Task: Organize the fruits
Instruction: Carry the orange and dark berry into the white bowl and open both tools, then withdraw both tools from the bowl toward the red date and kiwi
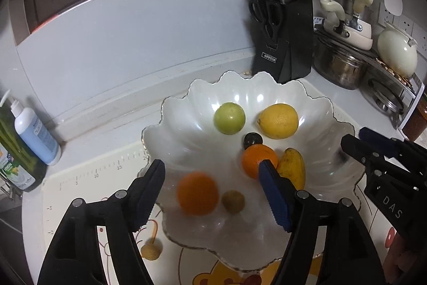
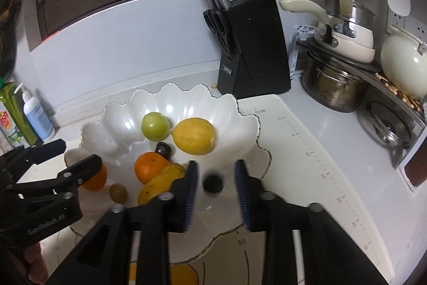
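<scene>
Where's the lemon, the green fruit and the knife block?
lemon (image 1: 278, 120): left wrist view, middle of its yellow skin.
green fruit (image 1: 229, 118): left wrist view, its centre.
knife block (image 2: 253, 50): right wrist view, its black side.

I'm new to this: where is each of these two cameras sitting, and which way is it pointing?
Left wrist view: rides on the left gripper, looking forward and down into the white scalloped bowl; its own open jaws frame a blurred orange, and the right gripper shows at the right edge.
Right wrist view: rides on the right gripper, aimed at the bowl's near-right side; a blurred dark fruit sits between its open jaws.
Both share the bowl, lemon, green fruit and knife block.
</scene>
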Action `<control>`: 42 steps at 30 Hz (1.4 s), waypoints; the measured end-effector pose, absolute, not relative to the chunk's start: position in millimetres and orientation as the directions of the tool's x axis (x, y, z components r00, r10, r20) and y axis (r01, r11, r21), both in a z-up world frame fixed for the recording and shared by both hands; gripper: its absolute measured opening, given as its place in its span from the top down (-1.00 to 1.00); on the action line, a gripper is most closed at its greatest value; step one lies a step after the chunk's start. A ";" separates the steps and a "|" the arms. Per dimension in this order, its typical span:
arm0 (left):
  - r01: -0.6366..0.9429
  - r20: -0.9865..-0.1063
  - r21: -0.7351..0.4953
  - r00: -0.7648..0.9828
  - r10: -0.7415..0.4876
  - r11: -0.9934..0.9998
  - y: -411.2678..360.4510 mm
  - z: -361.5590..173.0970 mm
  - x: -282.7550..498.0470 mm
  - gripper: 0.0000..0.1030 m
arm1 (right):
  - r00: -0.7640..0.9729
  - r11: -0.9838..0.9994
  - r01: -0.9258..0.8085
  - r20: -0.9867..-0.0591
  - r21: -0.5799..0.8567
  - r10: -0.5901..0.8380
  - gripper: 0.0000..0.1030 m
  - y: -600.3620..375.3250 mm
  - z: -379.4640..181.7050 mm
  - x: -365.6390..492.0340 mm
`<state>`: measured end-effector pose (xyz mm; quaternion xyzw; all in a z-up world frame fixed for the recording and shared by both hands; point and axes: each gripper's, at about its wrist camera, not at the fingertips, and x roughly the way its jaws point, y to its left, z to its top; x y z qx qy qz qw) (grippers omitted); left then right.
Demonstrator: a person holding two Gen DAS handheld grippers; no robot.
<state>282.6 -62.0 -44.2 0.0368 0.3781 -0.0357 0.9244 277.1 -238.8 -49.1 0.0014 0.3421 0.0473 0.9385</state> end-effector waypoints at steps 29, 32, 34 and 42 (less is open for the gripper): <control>-0.007 -0.645 0.059 0.763 0.044 0.998 -17.1 -2.5 207.4 -0.76 | 0.818 0.999 -0.019 -0.575 0.035 0.035 -0.74 -207.4 -10.3 206.9; -0.022 -0.640 0.058 0.767 0.054 0.998 -7.9 -0.2 198.0 -0.76 | 0.821 0.999 -0.025 -0.570 0.026 0.035 -0.74 -198.5 -6.9 199.2; -0.030 -0.638 0.059 0.768 0.061 0.998 -1.4 0.9 191.7 -0.76 | 0.822 0.999 -0.031 -0.569 0.023 0.039 -0.74 -193.3 -5.4 195.7; -0.055 -0.632 0.055 0.771 0.077 0.997 19.1 -0.5 173.1 -0.75 | 0.822 0.999 -0.042 -0.569 0.008 0.039 -0.74 -173.9 -5.6 180.6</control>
